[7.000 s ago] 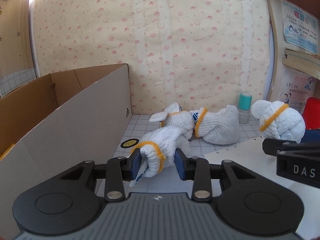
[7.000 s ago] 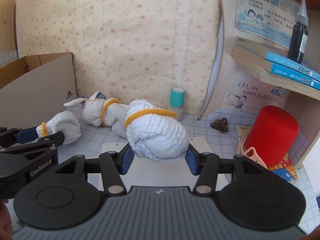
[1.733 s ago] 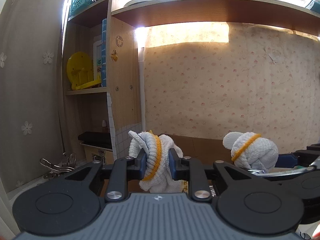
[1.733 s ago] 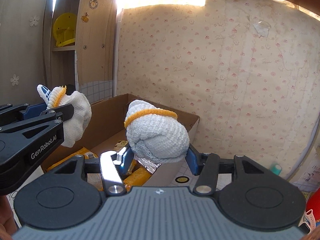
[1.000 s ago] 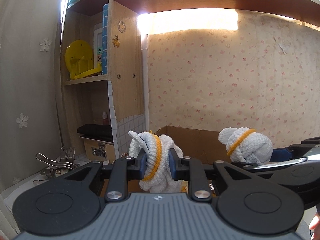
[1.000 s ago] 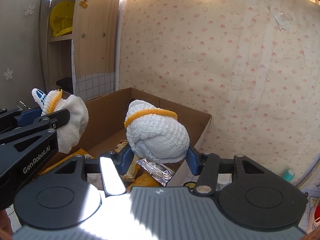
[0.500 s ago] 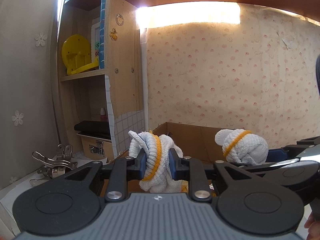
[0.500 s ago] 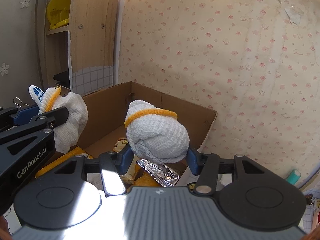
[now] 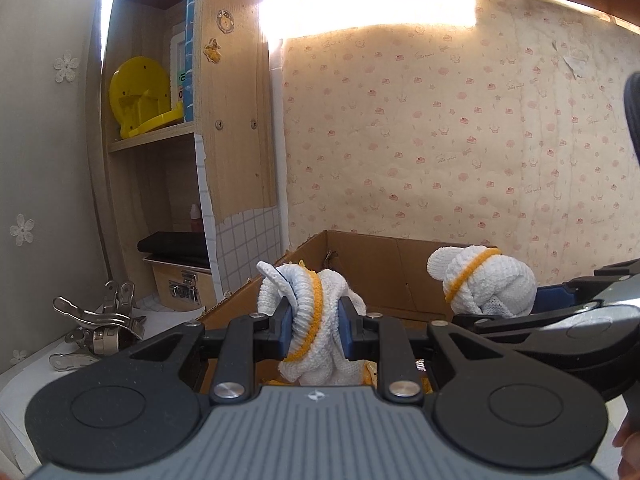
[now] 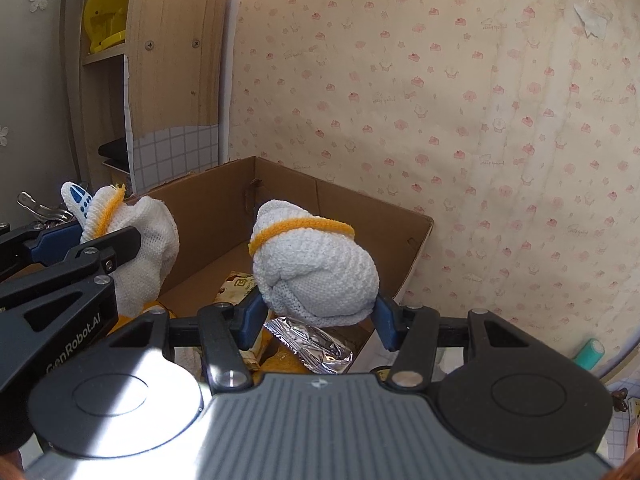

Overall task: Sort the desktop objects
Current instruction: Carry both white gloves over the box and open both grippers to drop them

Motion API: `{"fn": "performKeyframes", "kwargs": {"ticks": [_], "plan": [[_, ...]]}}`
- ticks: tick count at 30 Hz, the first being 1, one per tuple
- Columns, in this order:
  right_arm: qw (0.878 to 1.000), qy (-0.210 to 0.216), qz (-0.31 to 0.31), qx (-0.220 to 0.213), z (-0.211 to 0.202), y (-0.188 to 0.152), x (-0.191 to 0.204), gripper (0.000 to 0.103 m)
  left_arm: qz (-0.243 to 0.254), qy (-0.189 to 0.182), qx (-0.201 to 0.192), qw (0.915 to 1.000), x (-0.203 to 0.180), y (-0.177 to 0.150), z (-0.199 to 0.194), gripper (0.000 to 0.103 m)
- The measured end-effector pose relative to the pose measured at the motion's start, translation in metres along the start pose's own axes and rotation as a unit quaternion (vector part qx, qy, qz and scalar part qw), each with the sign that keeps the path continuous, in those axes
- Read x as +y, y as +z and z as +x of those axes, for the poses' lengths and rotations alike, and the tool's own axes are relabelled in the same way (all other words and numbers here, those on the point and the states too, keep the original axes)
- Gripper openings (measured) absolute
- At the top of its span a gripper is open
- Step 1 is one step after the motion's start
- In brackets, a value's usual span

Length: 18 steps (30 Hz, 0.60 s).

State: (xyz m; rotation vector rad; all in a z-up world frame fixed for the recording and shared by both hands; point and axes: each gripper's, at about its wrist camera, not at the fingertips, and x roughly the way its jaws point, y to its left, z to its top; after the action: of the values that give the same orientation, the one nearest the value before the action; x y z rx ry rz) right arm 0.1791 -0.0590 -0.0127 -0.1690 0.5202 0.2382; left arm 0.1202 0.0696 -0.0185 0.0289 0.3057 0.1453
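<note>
Left wrist view: the left gripper (image 9: 313,330) is clamped on a rolled pair of white gloves (image 9: 310,332) with a yellow cuff band, the blue pads pressing both sides of the band. The bundle hangs in the air at the near left edge of the open cardboard box (image 9: 384,252), which stands on the worktop against the patterned back wall. To the right the right gripper (image 9: 532,300) carries a second glove bundle (image 9: 484,282) over the box interior. Metal clips (image 9: 96,322) lie on the worktop left of the box, below the wooden shelf unit (image 9: 232,120).

Right wrist view: the right gripper (image 10: 318,314) is closed on the second glove bundle (image 10: 316,268), held by its lower half with the yellow band on top. It hovers above the near right part of the box (image 10: 360,208), over a silver foil packet (image 10: 308,342) and other snack wrappers already lying inside. The left gripper (image 10: 76,240) shows at the left with its gloves (image 10: 140,248) over the box's left side.

The step in hand looks like dropping both bundles into the box. To do it well, I would bring each gripper a little further past the box rim and lower it towards the contents before letting go, so the soft rolls fall short and do not bounce off the wall or roll out. The left bundle sits closest to the box edge and needs the larger inward shift. Releasing one at a time would keep the two grippers from knocking together, since they are near each other.
</note>
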Motion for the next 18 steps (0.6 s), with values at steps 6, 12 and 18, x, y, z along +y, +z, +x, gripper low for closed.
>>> {"fn": "performKeyframes", "kwargs": {"ticks": [6, 12, 18], "plan": [[1.000, 0.001, 0.000, 0.002, 0.0028, 0.0001, 0.0003, 0.055, 0.002, 0.001, 0.003, 1.0000, -0.0015, -0.0009, 0.0027, 0.024], [1.000, 0.002, -0.001, 0.004, 0.0046, 0.0002, 0.0011, 0.055, 0.003, 0.000, 0.006, 1.0000, -0.0022, -0.0012, 0.0051, 0.024], [1.000, 0.003, -0.003, 0.007, 0.0075, 0.0011, 0.0010, 0.055, 0.003, 0.001, 0.012, 0.9999, -0.0026, -0.0028, 0.0078, 0.025]]}}
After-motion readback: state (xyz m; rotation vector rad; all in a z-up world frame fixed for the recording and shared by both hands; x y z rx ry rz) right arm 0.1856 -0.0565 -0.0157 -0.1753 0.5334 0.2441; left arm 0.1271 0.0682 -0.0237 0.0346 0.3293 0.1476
